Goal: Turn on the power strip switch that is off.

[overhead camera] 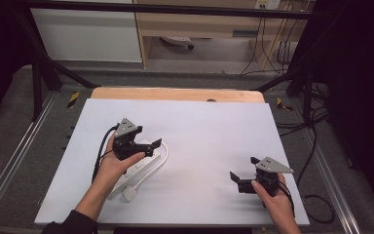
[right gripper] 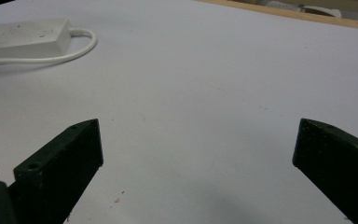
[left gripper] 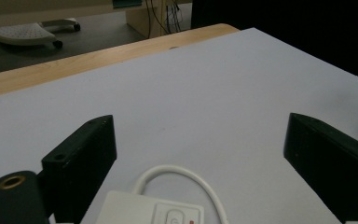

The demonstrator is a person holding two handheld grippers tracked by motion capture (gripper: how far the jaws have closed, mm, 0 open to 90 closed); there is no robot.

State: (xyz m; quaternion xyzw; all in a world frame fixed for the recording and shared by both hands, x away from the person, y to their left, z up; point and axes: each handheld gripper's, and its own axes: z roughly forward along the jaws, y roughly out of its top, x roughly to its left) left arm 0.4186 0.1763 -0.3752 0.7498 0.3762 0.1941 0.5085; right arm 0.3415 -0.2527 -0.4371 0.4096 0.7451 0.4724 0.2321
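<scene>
Nearest my lens on the left gripper view, the white power strip (left gripper: pixel 156 210) sits low between my two black jaws, its switch end toward me and its white cable (left gripper: pixel 186 179) looping out ahead of it. From the high view the power strip (overhead camera: pixel 135 168) lies on the left half of the white board (overhead camera: pixel 209 131), its long axis running on a diagonal from the near-left corner up toward the middle, with the cable curling round its far end and coming back to a plug (overhead camera: pixel 129 194) near the front edge.

My left gripper (overhead camera: pixel 146 146) hovers right over the strip's far end, jaws spread wide on either side of it, pads not pressing on it as far as I can see; I read it as released. My right gripper (overhead camera: pixel 241 178) is well apart, over the right half of the board close to the front edge, jaws wide and nothing between them, pointed across toward the strip (right gripper: pixel 25 39).

So the left hand is plainly the nearer one. I judge any grasp should close across the strip's short width, jaws set square to that diagonal.
</scene>
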